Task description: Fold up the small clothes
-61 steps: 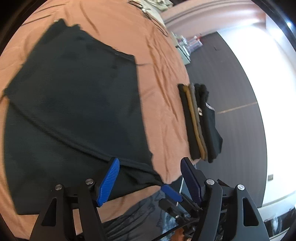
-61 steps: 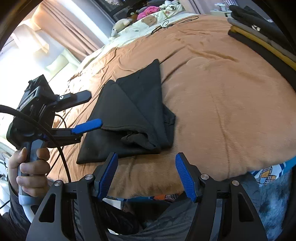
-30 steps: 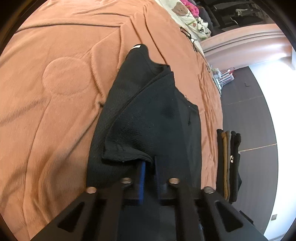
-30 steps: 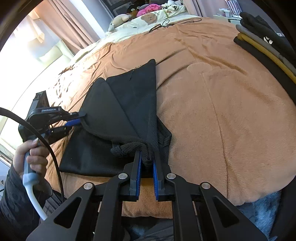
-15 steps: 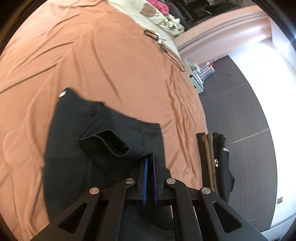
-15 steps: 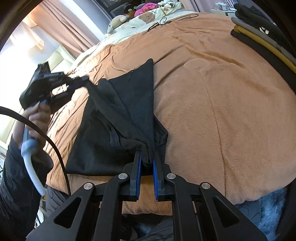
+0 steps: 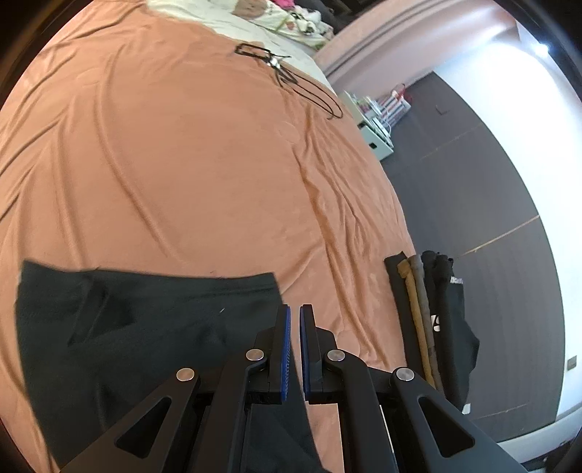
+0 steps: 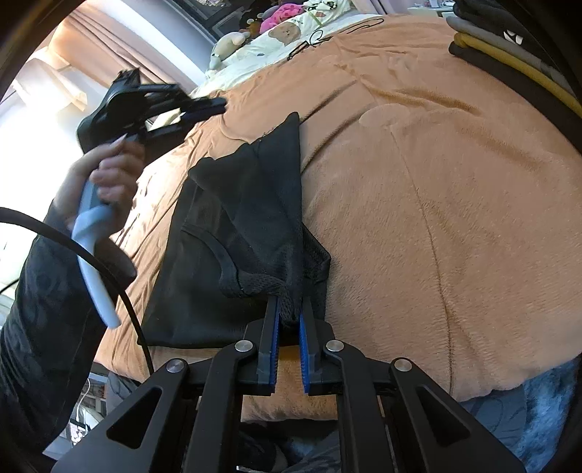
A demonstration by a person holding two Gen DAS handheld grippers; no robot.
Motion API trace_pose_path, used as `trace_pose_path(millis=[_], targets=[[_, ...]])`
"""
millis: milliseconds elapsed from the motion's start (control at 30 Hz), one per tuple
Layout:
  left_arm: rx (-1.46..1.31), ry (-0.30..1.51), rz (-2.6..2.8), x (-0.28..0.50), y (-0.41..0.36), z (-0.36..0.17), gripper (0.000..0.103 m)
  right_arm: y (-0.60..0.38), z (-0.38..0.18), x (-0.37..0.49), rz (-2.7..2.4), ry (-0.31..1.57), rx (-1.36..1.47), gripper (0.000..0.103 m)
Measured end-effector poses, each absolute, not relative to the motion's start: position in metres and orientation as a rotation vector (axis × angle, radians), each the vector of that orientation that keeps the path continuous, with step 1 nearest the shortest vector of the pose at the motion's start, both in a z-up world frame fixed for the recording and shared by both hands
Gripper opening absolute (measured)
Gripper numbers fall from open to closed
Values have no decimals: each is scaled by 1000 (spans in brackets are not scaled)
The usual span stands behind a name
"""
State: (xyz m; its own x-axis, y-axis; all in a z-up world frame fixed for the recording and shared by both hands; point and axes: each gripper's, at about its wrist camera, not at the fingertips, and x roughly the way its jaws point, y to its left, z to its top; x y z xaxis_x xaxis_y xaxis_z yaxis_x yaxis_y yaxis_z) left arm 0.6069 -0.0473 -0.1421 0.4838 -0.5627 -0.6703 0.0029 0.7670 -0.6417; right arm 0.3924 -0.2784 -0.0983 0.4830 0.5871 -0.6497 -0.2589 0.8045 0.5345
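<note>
A black garment (image 8: 254,225) lies partly folded on the orange blanket (image 8: 436,218), one flap laid over it as a triangle. My right gripper (image 8: 289,316) is shut on the bunched hem at its near edge. The left gripper (image 8: 214,107) hangs in the air above the garment's far left side, held by a hand (image 8: 105,174), with nothing hanging from it. In the left wrist view the left gripper (image 7: 294,320) is shut with nothing between its pads, and the garment (image 7: 145,327) lies flat below and to its left.
A stack of folded clothes (image 7: 422,309) sits at the bed's right edge, also at the upper right in the right wrist view (image 8: 509,43). A black cord (image 7: 291,72) and soft toys (image 8: 283,32) lie at the far end. Dark floor (image 7: 473,182) lies beyond the edge.
The left gripper carried a fold of the garment across, then rose clear of it and now holds nothing. The flap lies on the garment. The right gripper kept its grip and stayed put.
</note>
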Motion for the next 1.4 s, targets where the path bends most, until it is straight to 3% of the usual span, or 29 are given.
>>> trace_pose_path(millis=[267,367,433,500,567,667,833,1000,1400], targets=[[-576,1129,-289,614,-45,-164,9,-280,-101,395,546,939,403,6],[-562,1185,-244,610,-44,-179,28,-280,-103,395,548,946,414,6],[-540,1195,-214,609,-45,-183,51,-280,-104,396,548,948,421,6],[-511,1203,-173,607,-47,-187,61,-281,-105,396,547,951,428,6],[-496,1205,-157,607,-48,-190,61,-282,-105,396,545,953,432,6],[-474,1214,-127,609,-50,-198,56,-281,-105,395,546,950,433,6],[-471,1231,-59,613,-41,-209,24,-281,-107,395,546,949,435,6],[-510,1220,-80,611,-32,-204,6,-281,-108,395,543,950,436,6],[-490,1088,-238,621,-58,-154,4,-283,-108,393,563,943,456,6]])
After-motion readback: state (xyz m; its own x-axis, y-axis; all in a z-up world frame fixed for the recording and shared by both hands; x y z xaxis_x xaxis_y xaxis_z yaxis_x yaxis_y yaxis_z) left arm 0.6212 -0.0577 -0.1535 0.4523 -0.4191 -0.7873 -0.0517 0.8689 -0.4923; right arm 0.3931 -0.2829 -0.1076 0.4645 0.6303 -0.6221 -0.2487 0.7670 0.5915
